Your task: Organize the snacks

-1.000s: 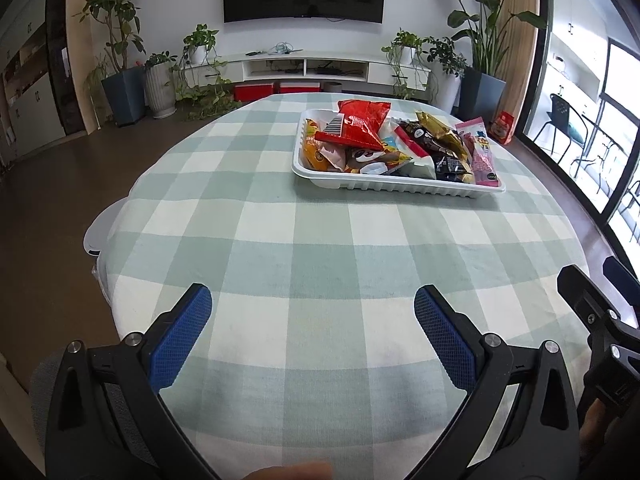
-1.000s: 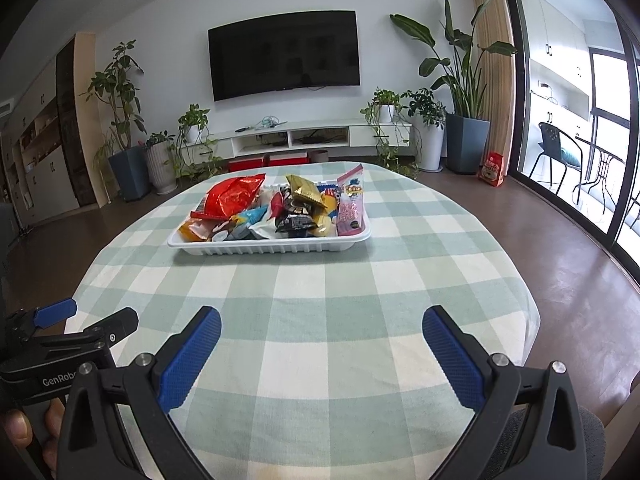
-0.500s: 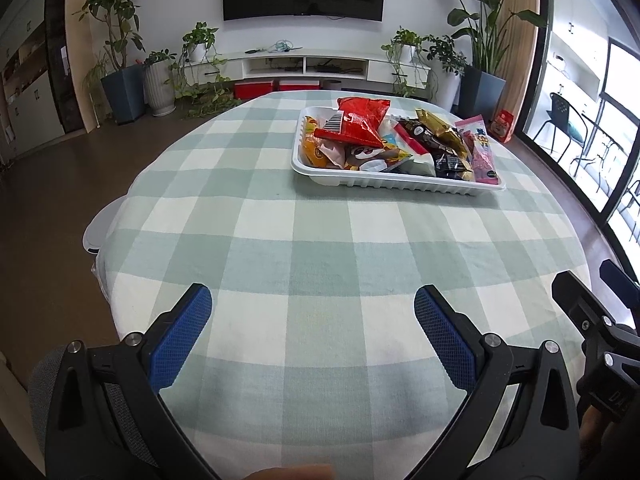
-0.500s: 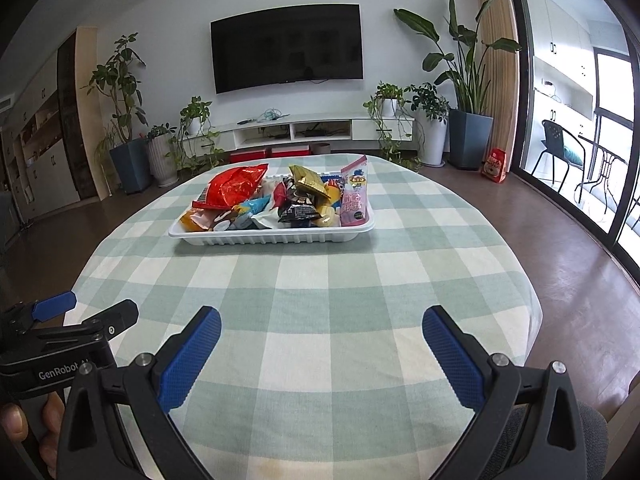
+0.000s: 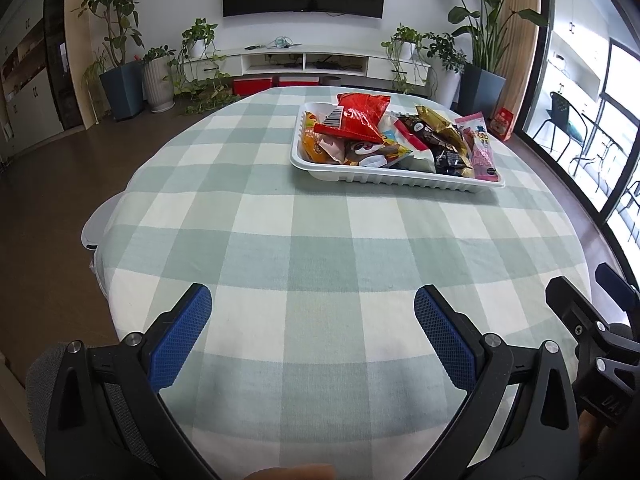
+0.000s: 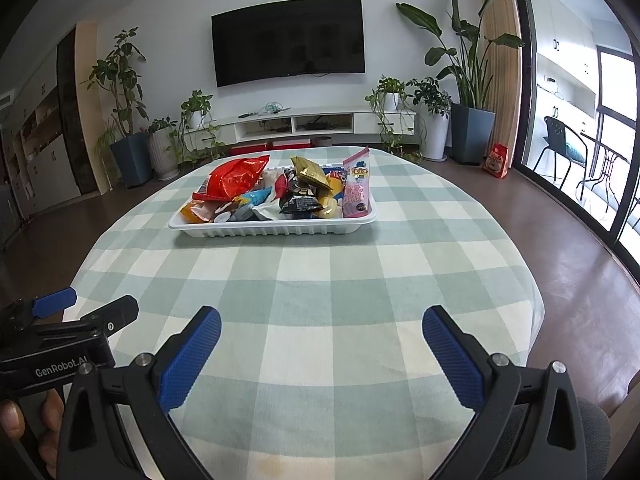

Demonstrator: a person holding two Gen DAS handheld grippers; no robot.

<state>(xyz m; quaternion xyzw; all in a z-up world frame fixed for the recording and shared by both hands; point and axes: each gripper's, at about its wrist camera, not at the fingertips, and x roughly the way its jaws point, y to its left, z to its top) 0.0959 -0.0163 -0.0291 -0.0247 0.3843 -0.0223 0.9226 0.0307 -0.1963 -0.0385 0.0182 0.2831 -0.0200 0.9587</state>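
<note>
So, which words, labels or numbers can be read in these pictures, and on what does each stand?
"GenRobot.AI": white letters on the black body of the left gripper.
"DA": partial letters on the right gripper; the rest is cut off.
Barcode on the red bag: digits too small.
Print on the pink packet and other snacks in the tray: too blurred.

Desk [image 5: 320,240]: covered in matt woven cloth, green-and-white check, slight creases. Tray [image 5: 400,179]: white plastic, ribbed wall, faint sheen. Red snack bag [image 5: 360,118]: glossy crinkled film; gold wrapper [image 6: 310,172] metallic foil look. Left gripper [image 5: 312,334] fingers [image 5: 180,340]: blue pads, fine knurled rubbery texture, on matt black plastic arms with bright metal screws. Floor [image 6: 580,280]: smooth, semi-gloss brown.
</note>
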